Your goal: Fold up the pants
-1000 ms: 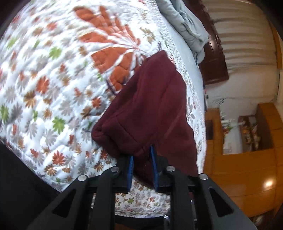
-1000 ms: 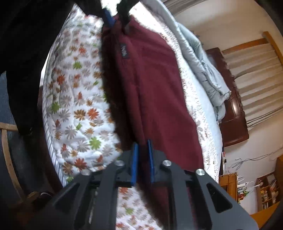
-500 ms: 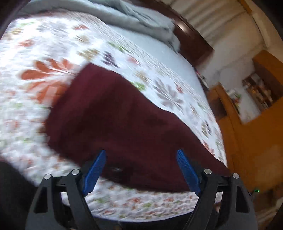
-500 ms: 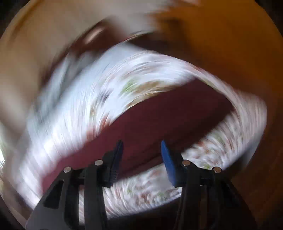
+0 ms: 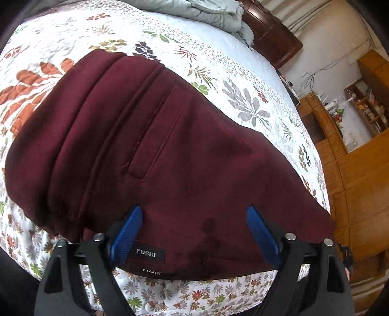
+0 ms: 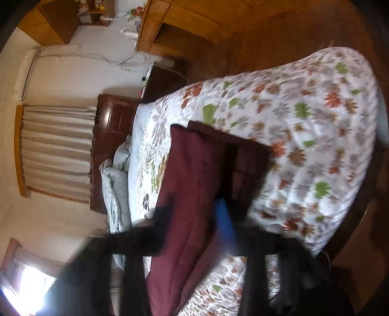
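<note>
Maroon fleece pants (image 5: 170, 150) lay folded on the floral quilted bed (image 5: 243, 80), hem edge with the black "FUSHI" label (image 5: 149, 254) nearest the left gripper (image 5: 194, 233). Its blue fingers (image 5: 126, 231) were spreading apart, straddling that edge without pressing it. Long axis ran from near right to far left. Right gripper (image 6: 218, 218) was blurred, fingers closing over the pants; a grip was not discernible. Grey crumpled duvet (image 5: 194, 9) sat far off, clear of the fold.

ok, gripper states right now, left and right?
Left gripper: jaws opening, wide apart over the maroon pants, gripping nothing.
Right gripper: blurred, jaws closing; a grip on the pants cannot be told.
</note>
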### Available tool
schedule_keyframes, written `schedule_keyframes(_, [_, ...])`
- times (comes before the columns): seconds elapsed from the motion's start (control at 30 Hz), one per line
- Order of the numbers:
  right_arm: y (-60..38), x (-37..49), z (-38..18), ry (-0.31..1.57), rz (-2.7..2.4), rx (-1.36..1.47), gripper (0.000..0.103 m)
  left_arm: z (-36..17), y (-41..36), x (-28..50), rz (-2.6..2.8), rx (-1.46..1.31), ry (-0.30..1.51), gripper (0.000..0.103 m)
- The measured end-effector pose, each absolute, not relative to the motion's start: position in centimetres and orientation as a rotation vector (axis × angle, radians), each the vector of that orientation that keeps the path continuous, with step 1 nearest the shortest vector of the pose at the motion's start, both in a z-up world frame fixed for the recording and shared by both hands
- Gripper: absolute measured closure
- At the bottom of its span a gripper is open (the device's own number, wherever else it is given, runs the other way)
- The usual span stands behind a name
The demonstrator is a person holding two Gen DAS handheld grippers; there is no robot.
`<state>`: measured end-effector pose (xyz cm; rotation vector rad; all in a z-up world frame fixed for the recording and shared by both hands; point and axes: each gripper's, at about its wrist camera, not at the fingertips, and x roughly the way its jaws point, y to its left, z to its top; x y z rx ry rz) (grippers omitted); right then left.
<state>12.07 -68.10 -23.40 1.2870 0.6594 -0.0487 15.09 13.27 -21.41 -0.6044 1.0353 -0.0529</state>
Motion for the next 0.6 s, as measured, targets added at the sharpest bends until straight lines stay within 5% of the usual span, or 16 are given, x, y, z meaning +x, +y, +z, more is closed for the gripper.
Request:
schedule_keyframes(0.37, [-68.8, 10.4, -23.6, 0.679, -0.085, 1.257, 0.096, -21.1, 13.7, 14.9, -0.048, -0.589, 1.045, 0.013])
schedule_keyframes(0.6, [-71.4, 6.9, -23.4, 0.559, -0.14, 1.332, 0.05, -21.0, 14.0, 14.7, -0.064, -0.6, 1.032, 0.013])
